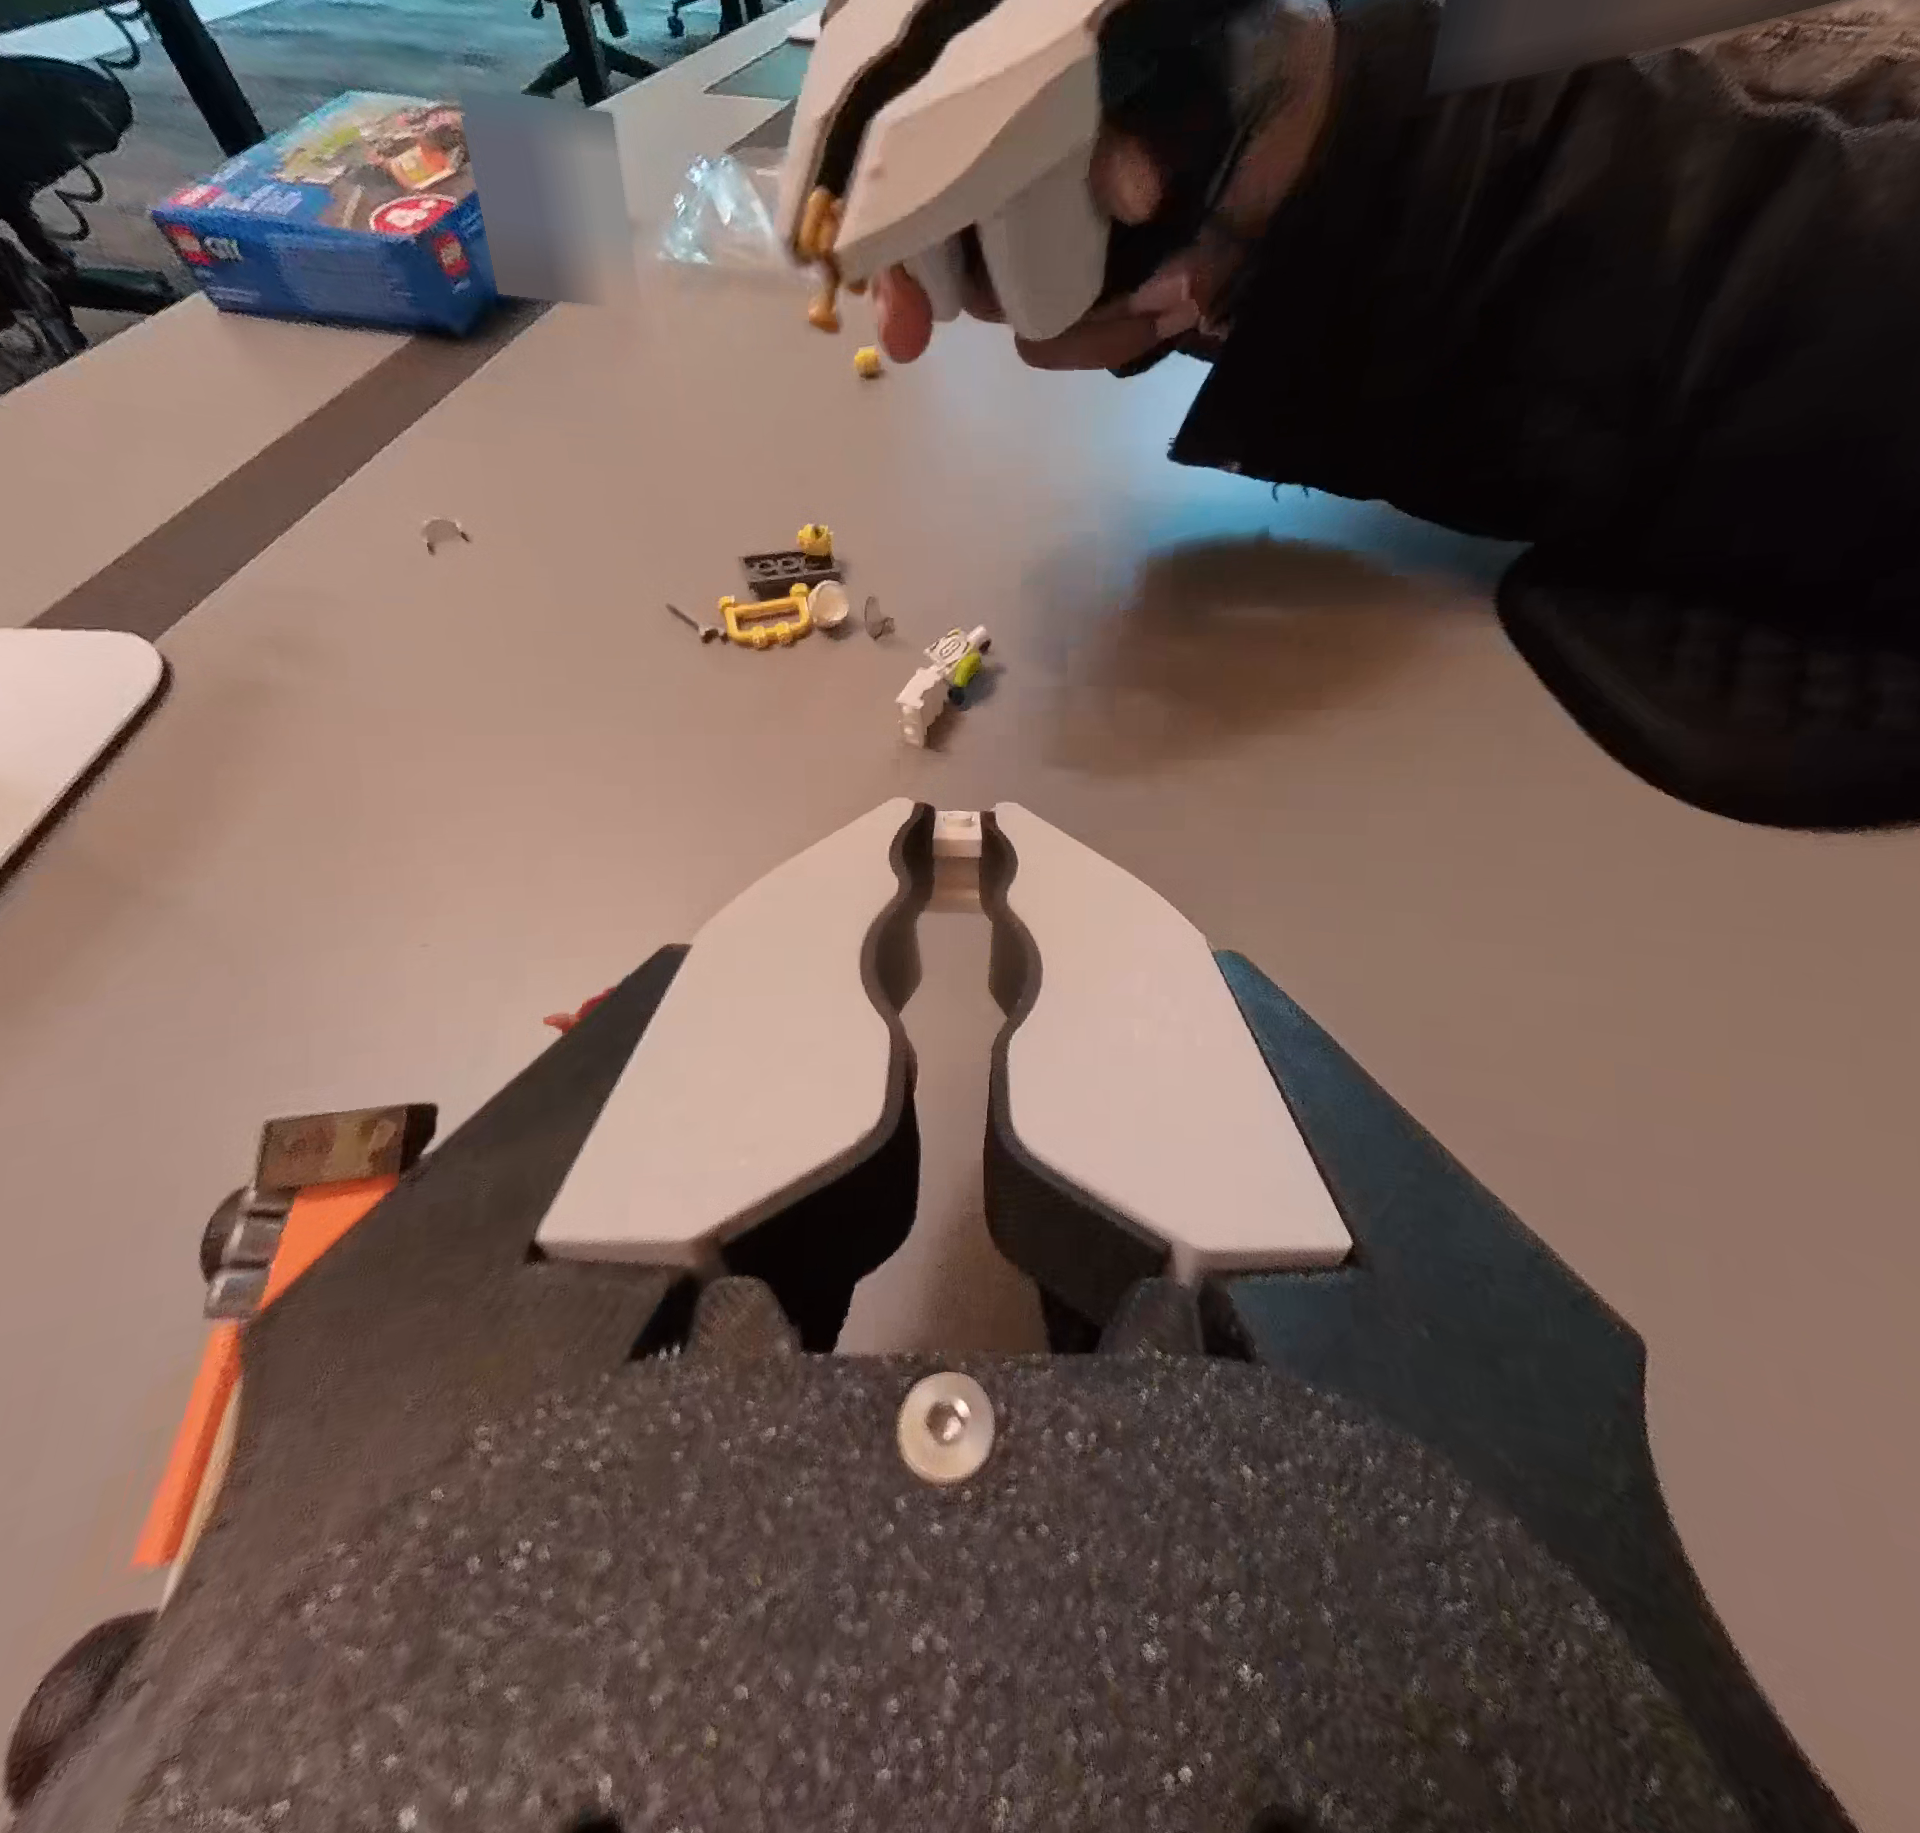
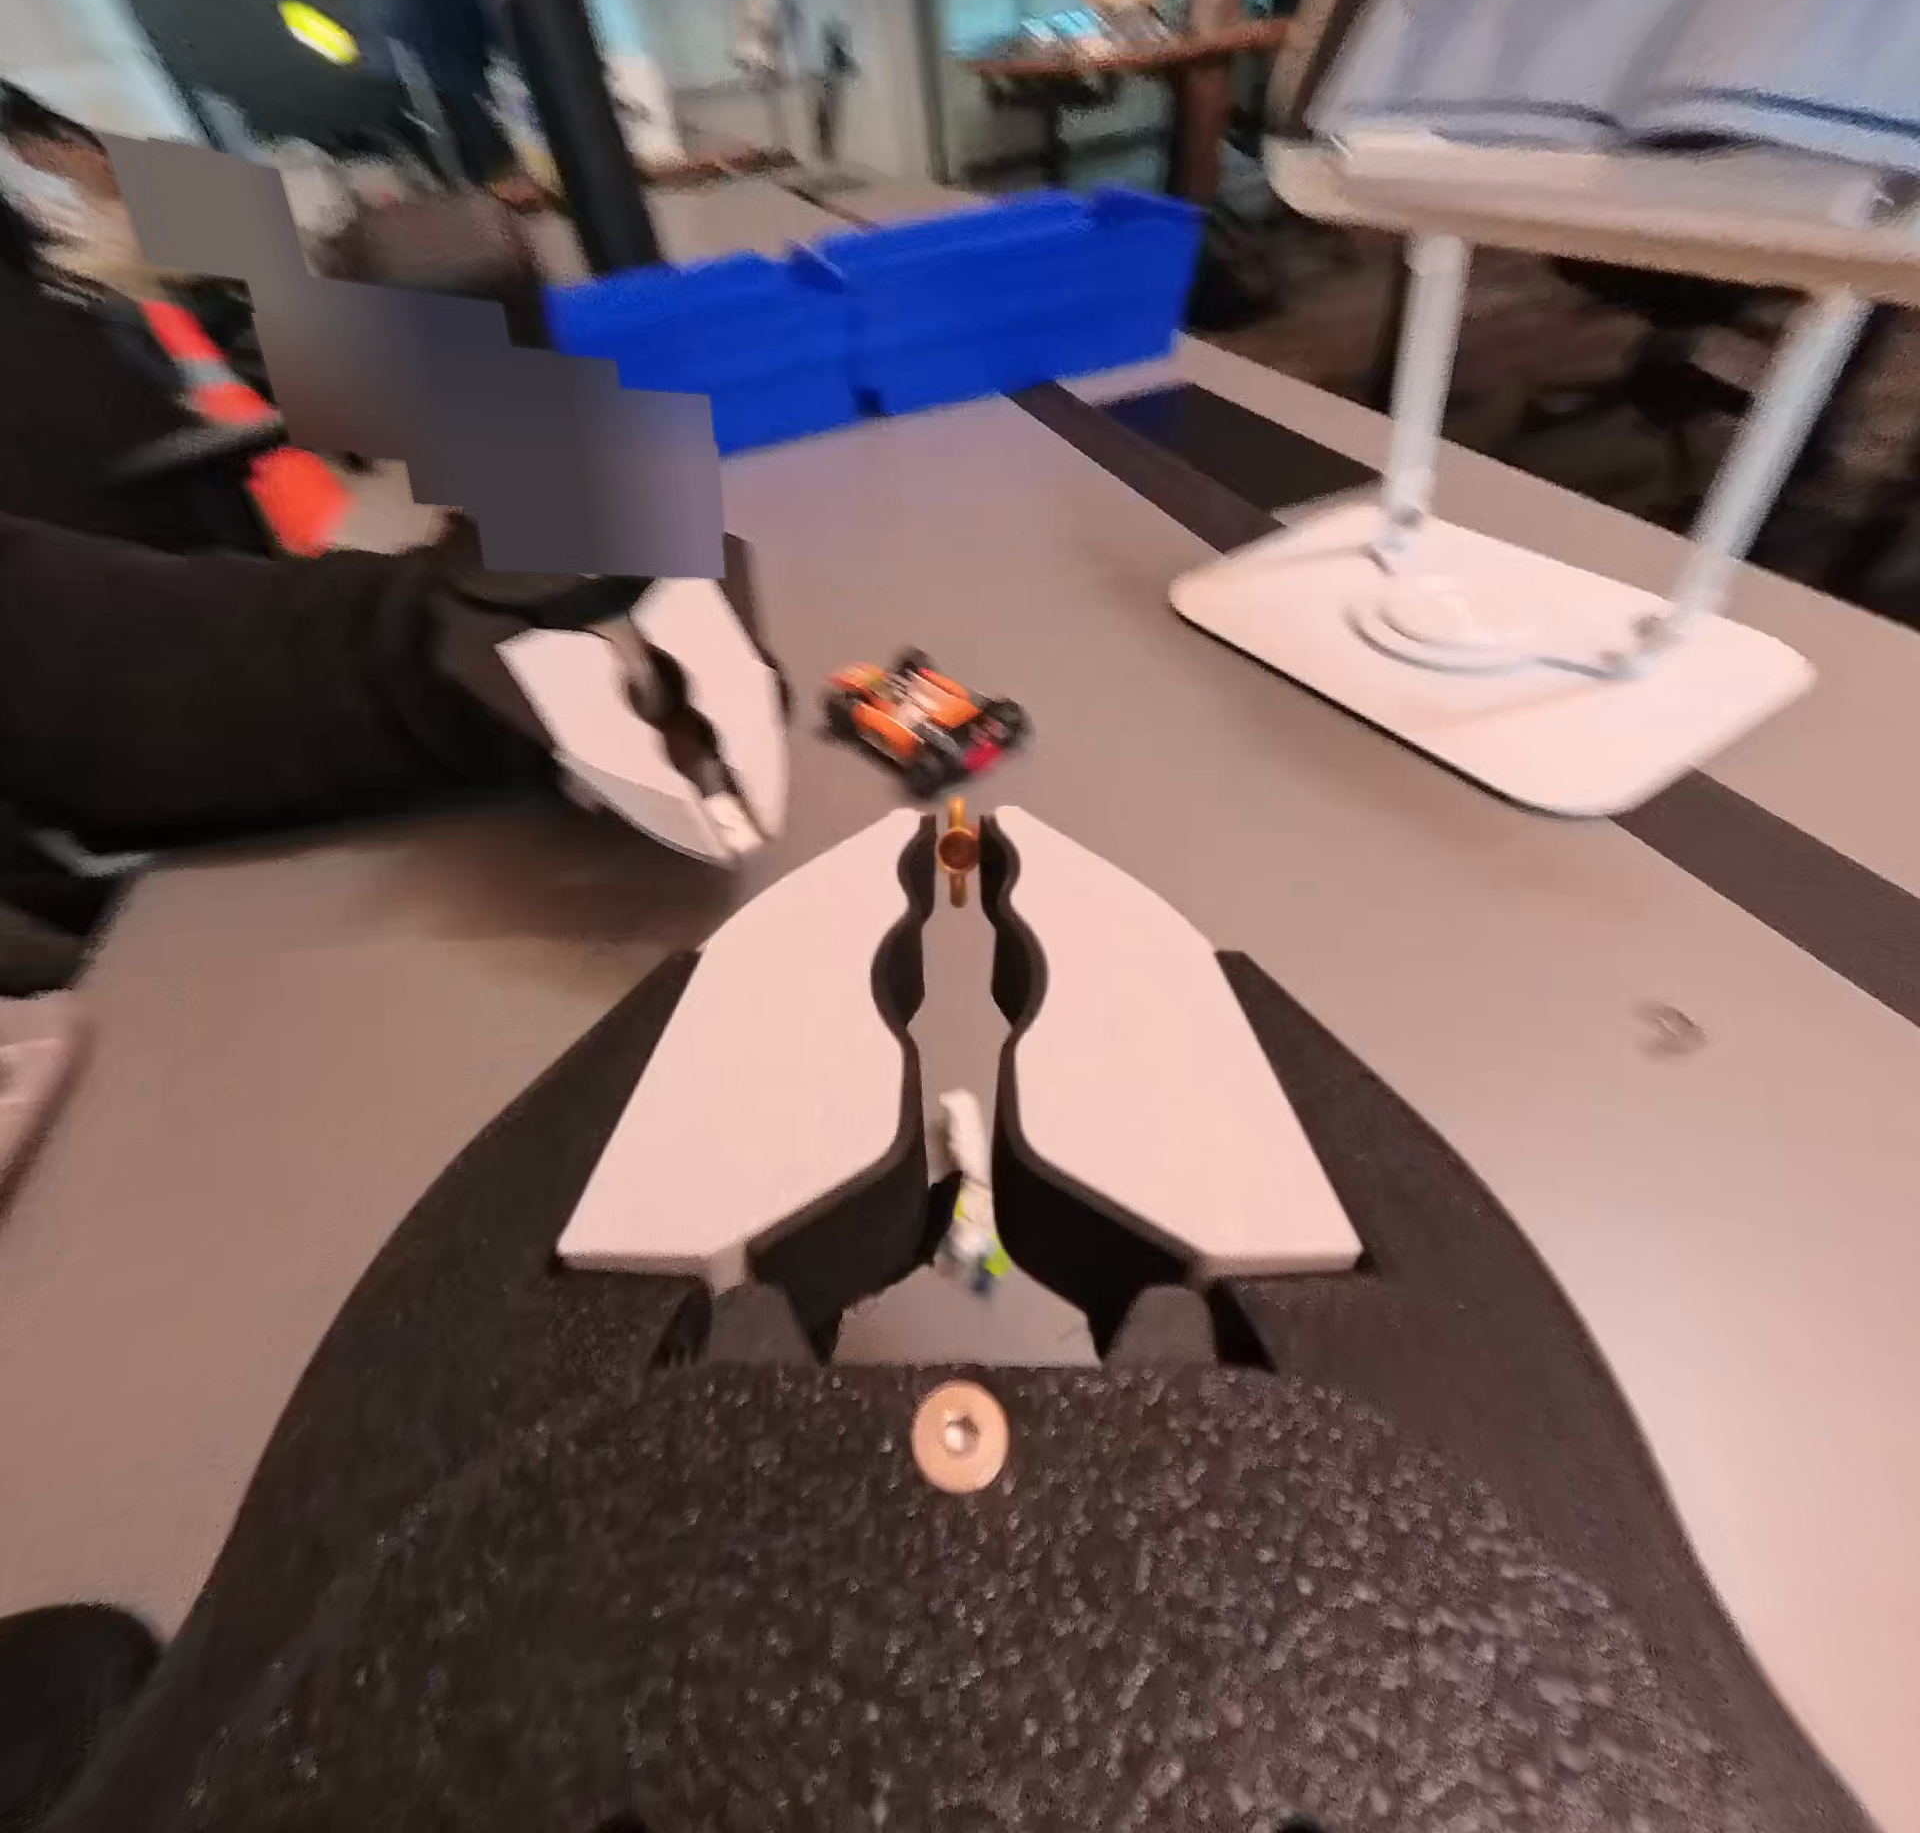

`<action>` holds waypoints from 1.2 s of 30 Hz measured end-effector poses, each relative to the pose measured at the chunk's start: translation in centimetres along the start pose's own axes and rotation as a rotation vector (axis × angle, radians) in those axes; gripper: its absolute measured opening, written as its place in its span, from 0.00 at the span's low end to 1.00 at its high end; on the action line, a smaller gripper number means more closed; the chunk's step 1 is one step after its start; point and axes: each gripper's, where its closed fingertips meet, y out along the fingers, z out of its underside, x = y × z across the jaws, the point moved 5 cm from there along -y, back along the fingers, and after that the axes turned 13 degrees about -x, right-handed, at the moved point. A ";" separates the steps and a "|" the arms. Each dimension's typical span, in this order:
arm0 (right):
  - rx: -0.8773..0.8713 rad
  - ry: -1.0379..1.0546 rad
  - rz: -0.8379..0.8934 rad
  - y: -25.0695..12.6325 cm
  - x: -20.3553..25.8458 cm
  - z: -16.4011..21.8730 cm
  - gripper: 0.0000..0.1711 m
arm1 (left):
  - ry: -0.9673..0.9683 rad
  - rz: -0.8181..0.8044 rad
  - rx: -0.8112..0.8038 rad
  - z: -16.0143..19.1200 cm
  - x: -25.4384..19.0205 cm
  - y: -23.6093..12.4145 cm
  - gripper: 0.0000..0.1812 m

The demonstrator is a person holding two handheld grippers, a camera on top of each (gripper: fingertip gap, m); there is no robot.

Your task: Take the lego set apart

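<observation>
Partway through: loose pieces point(image 1: 795, 611) lie scattered on the worktop point(image 1: 416, 848) while the orange car point(image 2: 923, 718) sits mostly assembled — left gripper point(image 1: 958, 833) jaws pinching a grey brick point(image 1: 958, 841), right gripper point(image 2: 956, 838) jaws pinching a gold part point(image 2: 955, 851).

Loose lego pieces point(image 1: 795, 594) sit mid counter point(image 1: 416, 848), boxed set point(image 1: 332, 225) behind them at the far-left edge. Lego car point(image 2: 925, 723) on counter, bins point(image 2: 873, 329) behind it, stand point(image 2: 1496, 661) to its right.

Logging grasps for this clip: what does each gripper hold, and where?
Left gripper: a small grey brick, pinched by its sides at the fingertips. Right gripper: a small gold piece, pinched mid-length.
</observation>
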 end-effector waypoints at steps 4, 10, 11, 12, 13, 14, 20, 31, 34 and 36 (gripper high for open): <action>0.220 -0.034 0.181 0.2 -2.8 3.8 0.05 | 0.005 -0.006 0.018 0.4 -0.1 0.2 0.05; 0.380 -0.076 0.224 0.5 -3.6 6.9 0.05 | 0.003 -0.016 0.028 0.6 0.0 0.3 0.05; 0.405 -0.086 0.226 0.5 -3.6 7.2 0.07 | 0.002 -0.019 0.029 0.6 0.1 0.3 0.05; 0.429 -0.095 0.226 0.5 -3.6 7.5 0.08 | 0.001 -0.022 0.030 0.6 0.1 0.3 0.05; 0.444 -0.100 0.221 0.6 -3.5 7.8 0.10 | 0.002 -0.026 0.031 0.7 0.2 0.3 0.05; 0.448 -0.104 0.220 0.6 -3.5 7.8 0.11 | 0.002 -0.028 0.032 0.7 0.2 0.3 0.04; 0.381 -0.129 0.174 1.4 -2.2 6.1 0.17 | 0.000 -0.035 0.028 0.7 0.3 0.3 0.05; 0.488 -0.099 0.006 2.5 0.5 7.7 0.34 | -0.005 -0.055 0.014 0.9 0.6 0.4 0.04; 0.519 -0.099 -0.052 2.6 1.5 7.9 0.37 | -0.014 -0.061 0.003 0.9 0.6 0.7 0.04; 0.514 -0.099 -0.092 2.9 2.3 7.7 0.37 | -0.017 -0.058 0.004 1.0 0.4 0.9 0.04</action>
